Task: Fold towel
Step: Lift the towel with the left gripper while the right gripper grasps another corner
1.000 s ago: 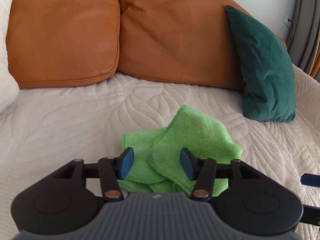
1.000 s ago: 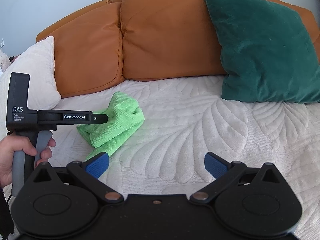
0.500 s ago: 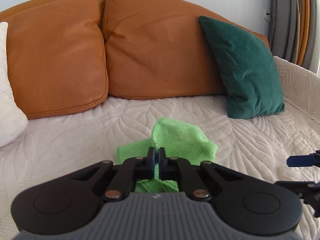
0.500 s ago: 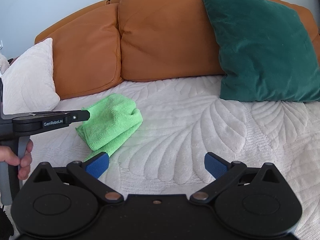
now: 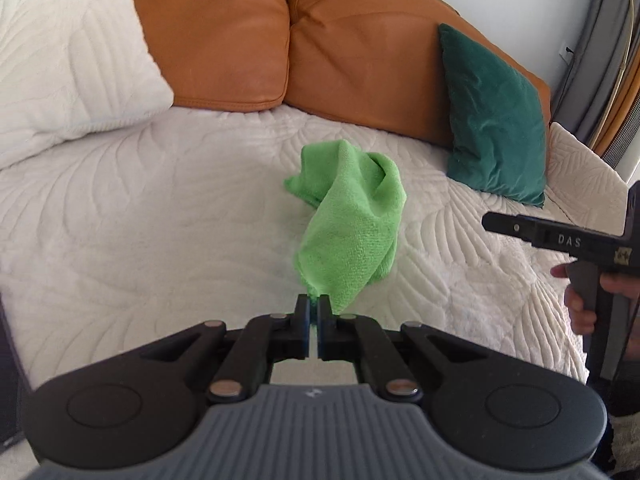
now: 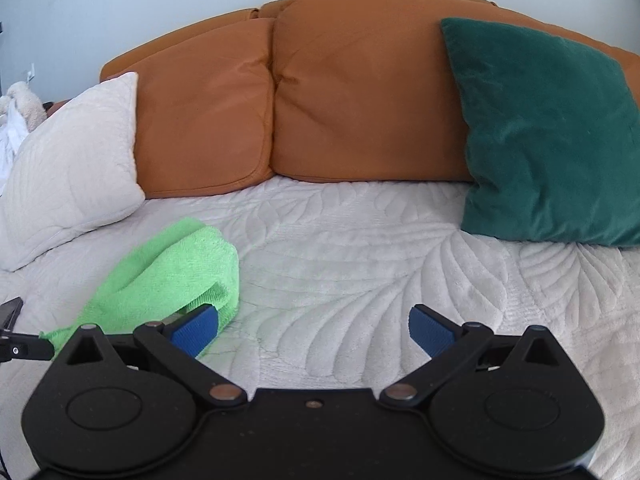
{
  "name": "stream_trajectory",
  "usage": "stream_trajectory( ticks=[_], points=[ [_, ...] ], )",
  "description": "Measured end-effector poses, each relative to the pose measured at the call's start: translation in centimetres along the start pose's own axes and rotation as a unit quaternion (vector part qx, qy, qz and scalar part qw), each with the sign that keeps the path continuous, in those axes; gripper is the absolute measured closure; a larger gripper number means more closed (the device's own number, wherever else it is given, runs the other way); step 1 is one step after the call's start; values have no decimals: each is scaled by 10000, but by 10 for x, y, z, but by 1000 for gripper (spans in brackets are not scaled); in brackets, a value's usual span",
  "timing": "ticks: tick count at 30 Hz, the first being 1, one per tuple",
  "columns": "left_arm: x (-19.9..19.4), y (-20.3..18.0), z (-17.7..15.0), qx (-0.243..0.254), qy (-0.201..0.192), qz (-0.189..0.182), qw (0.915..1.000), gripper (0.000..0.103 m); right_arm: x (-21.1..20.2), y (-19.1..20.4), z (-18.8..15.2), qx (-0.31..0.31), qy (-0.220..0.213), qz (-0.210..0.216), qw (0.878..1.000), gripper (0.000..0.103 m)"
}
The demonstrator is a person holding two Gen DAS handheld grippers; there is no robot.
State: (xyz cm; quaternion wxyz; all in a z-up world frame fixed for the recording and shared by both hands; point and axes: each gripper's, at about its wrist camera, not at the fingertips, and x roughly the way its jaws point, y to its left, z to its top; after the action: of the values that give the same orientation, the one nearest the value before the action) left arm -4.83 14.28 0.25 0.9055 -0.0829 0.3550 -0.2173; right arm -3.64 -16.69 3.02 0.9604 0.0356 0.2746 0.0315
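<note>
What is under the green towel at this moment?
The green towel hangs bunched from the shut left claw, its far end resting on the white quilted cover. Only that cover shows around it; whatever lies beneath the folds is hidden.

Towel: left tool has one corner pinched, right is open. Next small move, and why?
Probably bring the open right tool onto a free edge of the towel and close. The left tool pinches only one corner, leaving the cloth bunched on the quilted cover.

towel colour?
Bright green towel, clearest in the left wrist view, pinched by the left gripper.
</note>
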Motion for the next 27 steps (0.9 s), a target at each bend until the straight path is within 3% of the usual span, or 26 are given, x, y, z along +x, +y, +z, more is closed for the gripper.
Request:
stream_trajectory(
  ticks=[5, 9, 12, 14, 19, 22, 24, 27],
  points=[
    [-9, 15, -16, -207, 39, -155, 9997, 100, -3, 32, 15, -862, -92, 86, 9962, 0],
    [-14, 28, -16, -509, -272, -215, 9981, 100, 4, 46, 9, -1165, 196, 242, 9927, 0],
    [-15, 33, -5, -578, -501, -258, 9967, 100, 19, 50, -9, -945, 603, 826, 9903, 10],
    [-15, 34, 2, -536, -604, -290, 9963, 100, 30, 54, -20, -793, 811, 1008, 9884, 32],
    [-14, 34, 22, -467, -830, -394, 9947, 100, 48, 73, -38, -769, 930, 868, 9889, 32],
    [-13, 35, 28, -451, -875, -461, 9941, 100, 50, 72, -37, -352, 896, 1178, 9884, 35],
    [-12, 36, 29, -458, -877, -500, 9938, 100, 53, 70, -36, -89, 930, 1335, 9866, 45],
    [-10, 37, 29, -434, -873, -497, 9940, 100, 59, 68, -36, 213, 1034, 1531, 9826, 47]
  ],
)
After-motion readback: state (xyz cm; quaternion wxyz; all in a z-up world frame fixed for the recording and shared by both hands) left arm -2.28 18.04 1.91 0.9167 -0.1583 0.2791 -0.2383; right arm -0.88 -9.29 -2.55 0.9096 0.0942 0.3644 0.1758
